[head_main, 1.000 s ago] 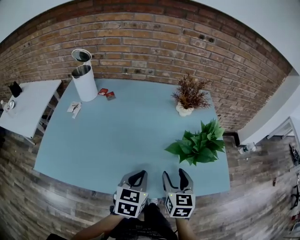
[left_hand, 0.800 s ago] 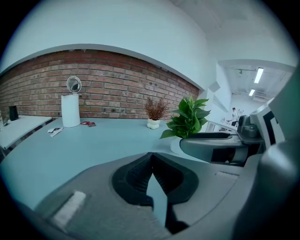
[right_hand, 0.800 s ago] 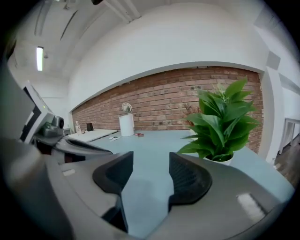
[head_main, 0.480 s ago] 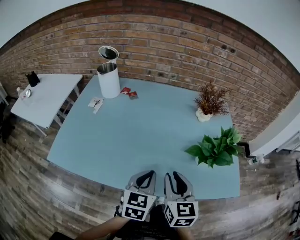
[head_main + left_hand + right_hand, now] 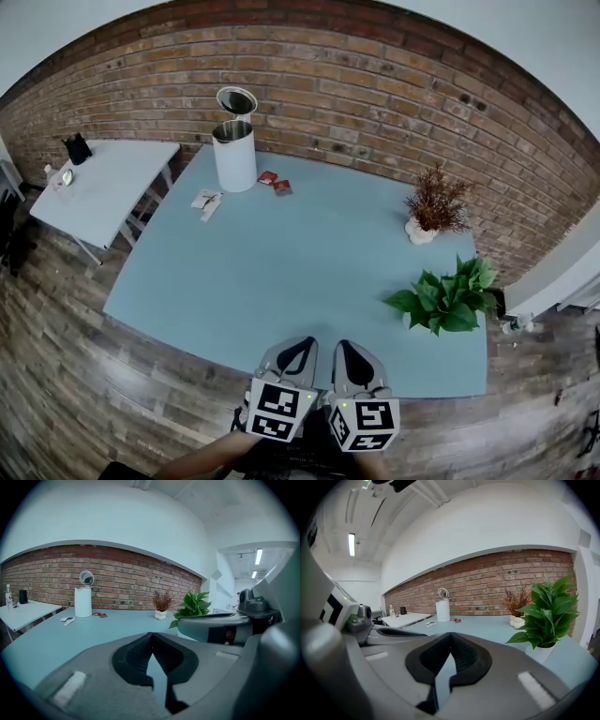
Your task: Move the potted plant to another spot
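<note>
Both tools are empty. The left gripper (image 5: 292, 349) and the right gripper (image 5: 349, 351) sit side by side over the near edge of the blue table (image 5: 281, 272), each with its jaws pressed together on nothing. The green potted plant (image 5: 445, 300) stands close to the table's right edge, well apart from both grippers. Hazards: an approach with closed jaws is likely to shove the white pot (image 5: 540, 652) toward that edge. Broad leaves screen the pot from above, so a pinch on foliage could tear it or tip the plant. The dried plant (image 5: 436, 202) near the brick wall could be mistaken for the target.
</note>
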Available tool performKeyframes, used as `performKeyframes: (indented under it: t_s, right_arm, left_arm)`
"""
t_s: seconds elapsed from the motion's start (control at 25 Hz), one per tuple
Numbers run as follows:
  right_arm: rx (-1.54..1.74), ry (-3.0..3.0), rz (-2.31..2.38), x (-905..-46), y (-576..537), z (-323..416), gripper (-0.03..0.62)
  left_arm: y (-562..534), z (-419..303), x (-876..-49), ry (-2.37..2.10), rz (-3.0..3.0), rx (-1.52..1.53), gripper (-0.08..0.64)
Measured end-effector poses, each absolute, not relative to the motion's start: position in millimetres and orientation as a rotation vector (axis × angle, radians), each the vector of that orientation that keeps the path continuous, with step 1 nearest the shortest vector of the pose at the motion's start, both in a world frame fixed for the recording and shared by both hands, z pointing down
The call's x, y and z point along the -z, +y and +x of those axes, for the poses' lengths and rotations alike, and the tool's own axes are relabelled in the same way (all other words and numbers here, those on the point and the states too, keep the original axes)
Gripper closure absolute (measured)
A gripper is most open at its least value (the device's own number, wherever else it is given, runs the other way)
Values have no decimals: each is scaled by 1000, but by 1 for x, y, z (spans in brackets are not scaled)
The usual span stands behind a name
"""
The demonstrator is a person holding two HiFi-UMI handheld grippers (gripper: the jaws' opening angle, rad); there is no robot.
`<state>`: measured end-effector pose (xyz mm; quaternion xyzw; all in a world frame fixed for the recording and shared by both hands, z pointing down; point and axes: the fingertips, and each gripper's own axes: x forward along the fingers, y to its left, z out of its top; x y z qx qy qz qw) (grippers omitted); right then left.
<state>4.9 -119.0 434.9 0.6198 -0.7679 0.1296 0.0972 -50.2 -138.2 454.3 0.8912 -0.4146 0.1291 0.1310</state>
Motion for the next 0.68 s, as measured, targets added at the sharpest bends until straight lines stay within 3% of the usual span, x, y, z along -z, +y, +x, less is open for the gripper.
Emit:
performKeyframes:
  t_s: [0.68]
  right_arm:
    - [-402, -2258, 1835, -437, -124, 2, 586]
  left_arm:
    - [-140, -48, -457, -1171, 2599, -385, 558]
